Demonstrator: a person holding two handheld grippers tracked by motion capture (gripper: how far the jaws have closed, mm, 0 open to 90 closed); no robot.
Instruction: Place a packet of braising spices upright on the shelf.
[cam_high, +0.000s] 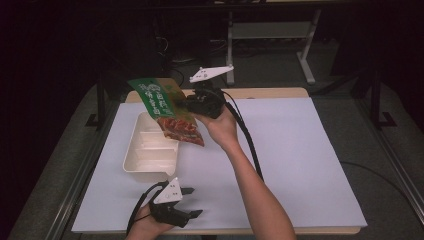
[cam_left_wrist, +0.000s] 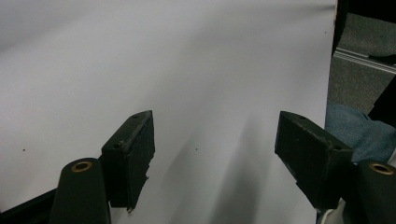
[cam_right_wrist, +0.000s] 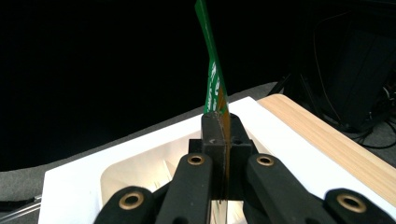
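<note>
A green snack packet (cam_high: 167, 107) with red-orange contents hangs in the air over the cream tray (cam_high: 136, 162), tilted with its green top to the far left. My right gripper (cam_high: 192, 104) is shut on the packet's edge; in the right gripper view the thin green packet (cam_right_wrist: 214, 79) rises edge-on from between the closed pads (cam_right_wrist: 212, 140), with the tray (cam_right_wrist: 121, 175) below. My left gripper (cam_high: 192, 202) rests near the table's front edge, open, with nothing between its pads (cam_left_wrist: 133, 154) but white table (cam_left_wrist: 187, 70).
The tray has several compartments and sits left of centre on the white table cover (cam_high: 300, 150). A wooden table edge (cam_high: 270, 92) runs along the back. Dark floor and metal frame legs (cam_high: 305, 55) lie beyond.
</note>
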